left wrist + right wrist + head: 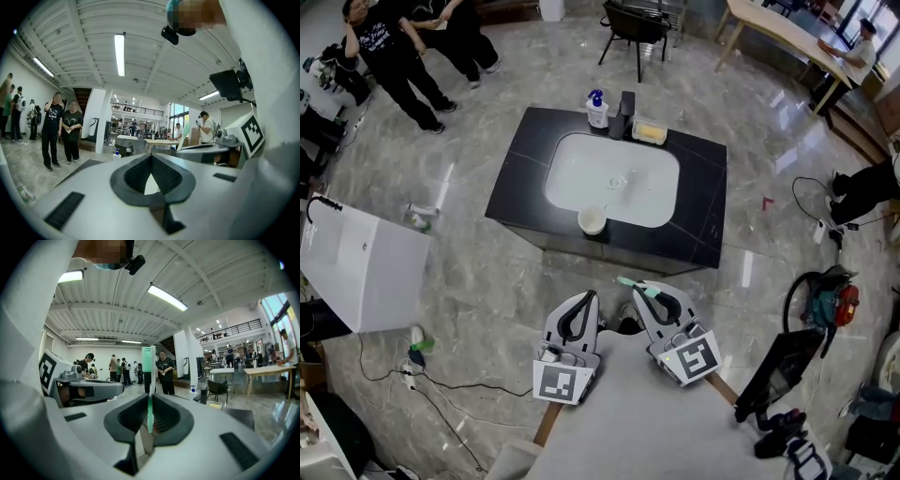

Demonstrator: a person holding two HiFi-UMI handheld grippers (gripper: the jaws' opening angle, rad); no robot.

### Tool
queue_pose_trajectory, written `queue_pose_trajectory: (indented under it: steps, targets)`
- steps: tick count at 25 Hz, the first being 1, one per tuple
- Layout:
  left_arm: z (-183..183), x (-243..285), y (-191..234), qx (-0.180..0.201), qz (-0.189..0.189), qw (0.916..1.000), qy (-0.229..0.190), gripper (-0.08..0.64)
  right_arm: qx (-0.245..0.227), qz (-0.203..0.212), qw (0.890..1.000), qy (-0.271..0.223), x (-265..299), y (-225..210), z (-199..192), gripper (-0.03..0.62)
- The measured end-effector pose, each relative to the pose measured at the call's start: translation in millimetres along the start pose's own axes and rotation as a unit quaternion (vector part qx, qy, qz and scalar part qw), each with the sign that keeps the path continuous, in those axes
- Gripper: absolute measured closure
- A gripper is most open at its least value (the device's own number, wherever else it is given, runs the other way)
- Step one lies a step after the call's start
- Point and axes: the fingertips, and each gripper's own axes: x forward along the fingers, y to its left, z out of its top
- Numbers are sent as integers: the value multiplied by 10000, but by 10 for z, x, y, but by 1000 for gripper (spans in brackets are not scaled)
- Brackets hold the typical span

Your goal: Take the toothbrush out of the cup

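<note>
Currently the right hand-held gripper (150, 401) is clenched on the toothbrush (149, 373). Both pads press on the green handle, and the bristle head stands upright above the jaw tips in the right gripper view. In the head view this hand-held gripper sits close in front of the person, and the toothbrush projects from its tips toward the desk (525, 159).

The left hand-held gripper (151, 158) is closed on nothing. Its tips meet and no object lies between the pads. In the head view it lies just beside the right unit, on that unit's left, and it plays no part in the hold.

Task item positions:
- Toothbrush: in the right hand-held gripper, clear of every surface.
- Cup (592, 221): upright on the near edge of the desk, just in front of the sink (581, 173).
- Separation: the cup is well apart from both grippers, with bare floor (487, 281) between them.

No brush handle shows above the cup rim. Its inside looks pale and empty, though the cup is small in the head view and fine detail cannot be confirmed.

Progress assessment: the removal step appears complete, because the toothbrush is out of the cup and under a firm grip. The task sentence names no place to set the brush down, so nothing it requires appears to be left. The only open concern is keeping the thin handle from slipping or pivoting between the pads while it is held.
</note>
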Motion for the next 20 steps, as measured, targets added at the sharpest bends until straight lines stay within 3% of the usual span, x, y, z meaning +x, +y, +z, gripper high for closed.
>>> queue_pose_trajectory:
  steps: [3, 6, 9, 14, 17, 20]
  targets:
    - [4, 9, 16, -4, 8, 10000, 4, 557, 17, 0, 9999, -145, 33, -6, 60, 557]
    - [8, 13, 34, -40, 17, 10000, 0, 555, 33, -7, 9997, 223, 25, -9, -72, 557]
    - [24, 8, 45, -59, 5, 10000, -26, 557, 25, -13, 9997, 243, 47, -2, -79, 557]
    - [-20, 15, 55, -48, -22, 10000, 7, 555, -3, -37, 9999, -99, 109, 3, 15, 557]
    - [-5, 15, 57, -47, -9, 10000, 17, 555, 4, -50, 9997, 250, 82, -1, -90, 557]
    - [34, 23, 48, -18, -24, 10000, 3, 557, 21, -77, 9997, 236, 78, -22, -53, 557]
